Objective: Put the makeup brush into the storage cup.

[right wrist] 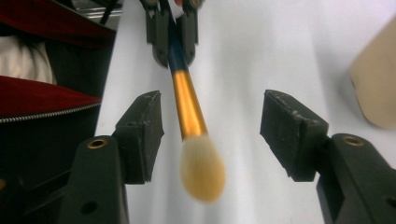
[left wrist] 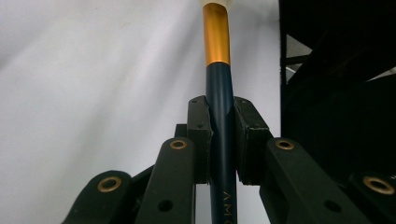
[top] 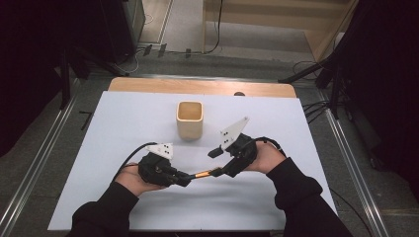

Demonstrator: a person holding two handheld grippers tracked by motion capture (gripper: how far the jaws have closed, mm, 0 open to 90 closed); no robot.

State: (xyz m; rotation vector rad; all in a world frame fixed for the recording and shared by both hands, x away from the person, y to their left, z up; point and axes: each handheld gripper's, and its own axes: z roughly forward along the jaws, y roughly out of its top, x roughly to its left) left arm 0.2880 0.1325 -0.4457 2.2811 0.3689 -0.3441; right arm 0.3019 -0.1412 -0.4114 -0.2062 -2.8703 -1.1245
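A makeup brush [top: 202, 174] with a dark blue handle, gold ferrule and cream bristles lies level between my two grippers, just above the white sheet. My left gripper [top: 184, 178] is shut on its handle, and in the left gripper view the pads [left wrist: 245, 140] press both sides of the blue handle [left wrist: 219, 102]. My right gripper [top: 220, 163] stands open around the bristle end. In the right gripper view the ferrule [right wrist: 189, 112] and bristle tip [right wrist: 201, 170] hang between the two jaws [right wrist: 212, 135] without touching either pad. The left gripper [right wrist: 170, 35] shows beyond, gripping the handle.
A beige square cup [top: 189, 120] stands upright behind the grippers near the table's middle, and its side shows at the right edge [right wrist: 378, 88] of the right gripper view. A white sheet [top: 123, 128] covers the wooden table. Dark stands and cables surround the table.
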